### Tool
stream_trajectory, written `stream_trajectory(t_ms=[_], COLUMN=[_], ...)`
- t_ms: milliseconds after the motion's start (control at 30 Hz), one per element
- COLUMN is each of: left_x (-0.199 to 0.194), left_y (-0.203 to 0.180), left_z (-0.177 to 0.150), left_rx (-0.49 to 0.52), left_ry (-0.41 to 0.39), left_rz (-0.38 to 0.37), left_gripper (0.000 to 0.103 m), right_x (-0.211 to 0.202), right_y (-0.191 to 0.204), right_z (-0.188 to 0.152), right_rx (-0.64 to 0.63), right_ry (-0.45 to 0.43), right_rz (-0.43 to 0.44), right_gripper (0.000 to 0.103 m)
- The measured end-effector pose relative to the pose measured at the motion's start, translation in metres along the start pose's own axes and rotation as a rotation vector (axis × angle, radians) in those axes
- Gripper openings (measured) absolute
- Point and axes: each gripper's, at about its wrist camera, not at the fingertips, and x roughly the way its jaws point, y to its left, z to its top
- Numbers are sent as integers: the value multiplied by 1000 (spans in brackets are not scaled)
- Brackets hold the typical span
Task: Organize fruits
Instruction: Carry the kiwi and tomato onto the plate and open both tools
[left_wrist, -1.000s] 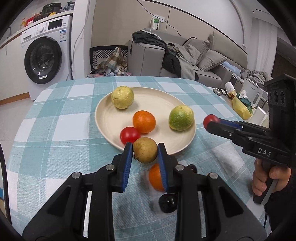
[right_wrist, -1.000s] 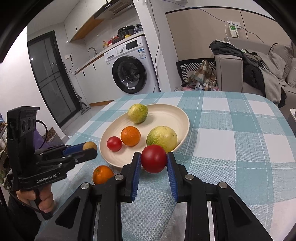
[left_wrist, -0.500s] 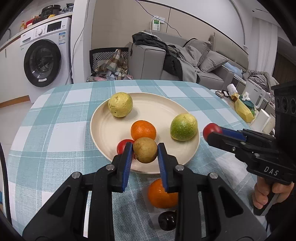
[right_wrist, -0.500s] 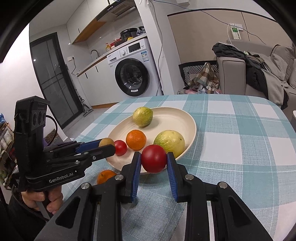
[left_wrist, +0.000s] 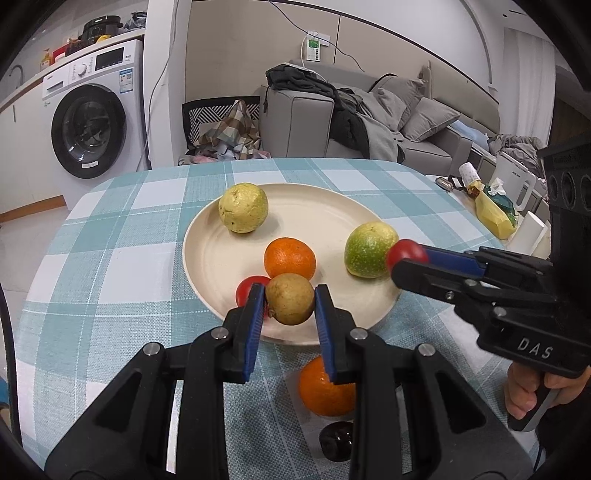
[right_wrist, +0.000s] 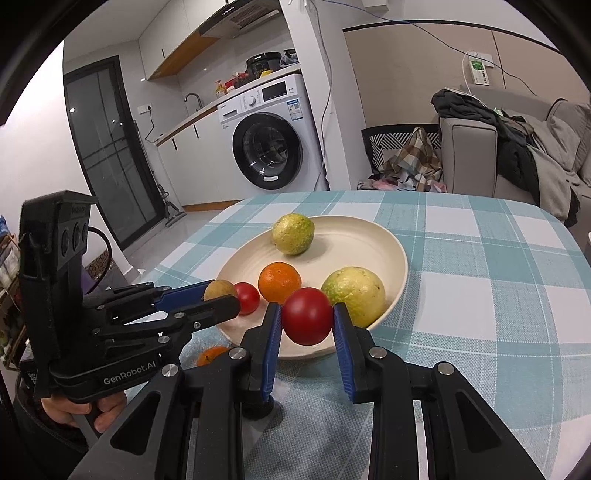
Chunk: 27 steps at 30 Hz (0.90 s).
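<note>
In the left wrist view, the left gripper (left_wrist: 290, 308) is seen closed on a brownish round fruit (left_wrist: 290, 298), which is held over the near rim of the cream plate (left_wrist: 332, 206). Directly ahead of the tips lies an orange (left_wrist: 290, 258); just to their left a small red tomato (left_wrist: 248, 289) is partly hidden by the left finger. The free floor of the plate appears to lie ahead and to the right, short of the green fruit (left_wrist: 369, 249). A yellow fruit (left_wrist: 243, 208) sits farther ahead-left. Beneath the fingers a second orange (left_wrist: 323, 387) and a dark fruit (left_wrist: 336, 441) rest on the checked tablecloth (left_wrist: 110, 266).

In the right wrist view, the right gripper (right_wrist: 307, 325) is seen clamped on a large red tomato (right_wrist: 307, 315), held at the plate's near edge. A yellow-green fruit stands just ahead-right, nearly touching, so release room seems narrow. The left gripper is held close at the left.
</note>
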Motion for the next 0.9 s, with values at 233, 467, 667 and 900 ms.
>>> stream_trajectory(t_ms=[233,467,667,900], left_x=[3,11,17,17], left_y=[4,11,13,14], left_z=[0,0,2,2], left_rx=[-20,-50,-51,-54], left_ry=[16,52,65,65], left_rz=[13,5,13,18], left_gripper=[24,24,24,24], right_x=[20,33,37,37], right_y=[13,12,7,8], right_z=[4,7,8,8], right_rx=[-37,-25,-5,-8], right_ry=[52,90,107,100], right_rz=[-9,-16,-17,-22], right_gripper=[29,29,29,29])
